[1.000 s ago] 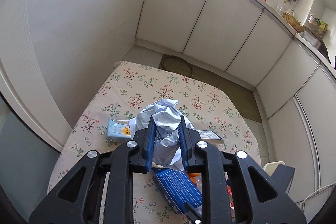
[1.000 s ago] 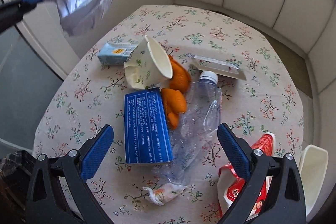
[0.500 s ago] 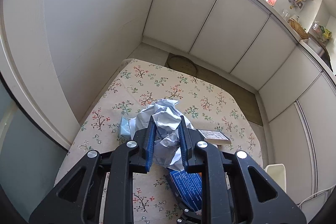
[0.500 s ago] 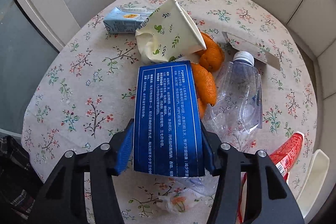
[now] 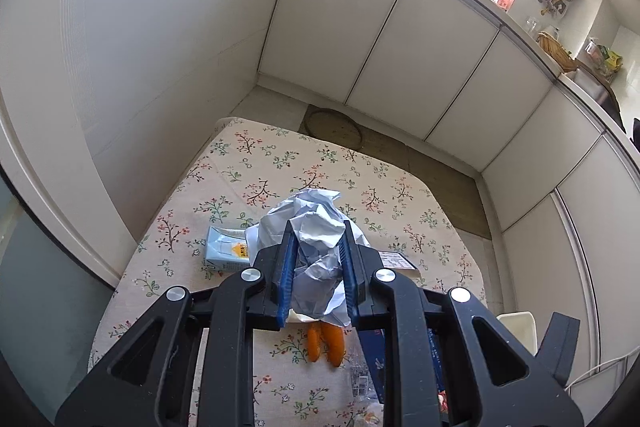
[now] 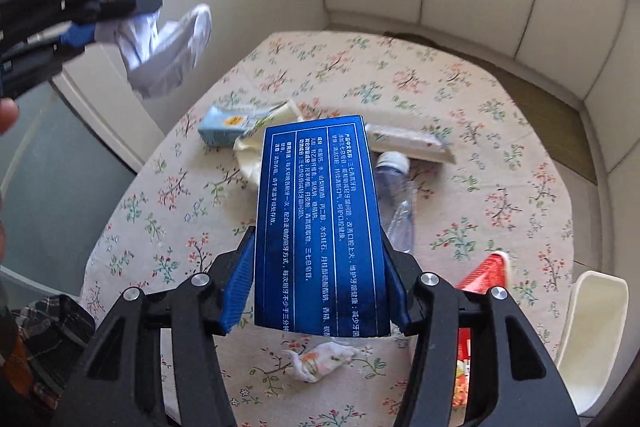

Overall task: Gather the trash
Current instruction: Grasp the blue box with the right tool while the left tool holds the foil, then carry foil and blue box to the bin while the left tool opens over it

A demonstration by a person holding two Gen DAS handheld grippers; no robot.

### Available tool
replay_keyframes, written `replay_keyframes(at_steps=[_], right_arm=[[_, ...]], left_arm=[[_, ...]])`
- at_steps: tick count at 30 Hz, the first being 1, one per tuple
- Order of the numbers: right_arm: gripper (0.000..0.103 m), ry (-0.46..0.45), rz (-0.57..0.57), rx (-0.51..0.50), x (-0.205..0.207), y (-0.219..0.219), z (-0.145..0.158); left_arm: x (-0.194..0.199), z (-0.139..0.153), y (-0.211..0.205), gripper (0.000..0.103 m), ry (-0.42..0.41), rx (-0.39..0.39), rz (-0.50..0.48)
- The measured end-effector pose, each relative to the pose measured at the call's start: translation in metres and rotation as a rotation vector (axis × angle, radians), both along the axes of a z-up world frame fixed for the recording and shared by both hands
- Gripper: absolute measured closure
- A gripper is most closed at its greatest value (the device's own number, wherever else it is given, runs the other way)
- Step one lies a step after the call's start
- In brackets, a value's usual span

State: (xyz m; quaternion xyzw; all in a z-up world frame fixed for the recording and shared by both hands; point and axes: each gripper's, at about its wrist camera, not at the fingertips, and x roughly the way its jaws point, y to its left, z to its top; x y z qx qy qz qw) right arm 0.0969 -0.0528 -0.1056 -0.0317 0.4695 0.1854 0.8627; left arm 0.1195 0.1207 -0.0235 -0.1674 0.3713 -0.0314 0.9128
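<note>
Right tool clamps long dark-blue cardboard box with white print by its near end, jaws having just closed on it. Box raised off floral-cloth surface; long axis runs along tool's fingers, far end pointing away, above clear plastic bottle. Left tool pinches crumpled pale-blue paper wad, held above surface.

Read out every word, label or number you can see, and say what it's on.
Blue box: dense white Chinese print, too small to quote reliably.
Light blue carton: yellow label, blurred.
Red packet: print blurred.
Flat white pack: label too small.
</note>
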Motion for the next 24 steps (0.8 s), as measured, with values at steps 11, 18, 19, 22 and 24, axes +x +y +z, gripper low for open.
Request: replay_keyframes(at_steps=[11,18,19,22,24], right_arm=[[0.048,-0.139,-0.156,0.017,-0.011,-0.065,0.034],[0.048,-0.216,-0.296,-0.002,-0.022,-0.12,0.048],[0.048,-0.227,-0.317,-0.008,-0.024,-0.129,0.05],[0.048,-0.254,-0.378,-0.035,-0.029,-0.154,0.052],[0.048,-0.257,-0.412,-0.044,-0.032,-0.171,0.053]], left_arm=[[0.007,0.001,-0.043,0.083,-0.006,0.005,-0.061],[0.013,-0.003,-0.088,0.083,-0.011,0.0,-0.135],[0.014,-0.004,-0.095,0.083,-0.009,-0.004,-0.147],[0.017,-0.007,-0.115,0.083,-0.003,-0.01,-0.178],[0.019,-0.009,-0.131,0.083,0.001,-0.009,-0.199]])
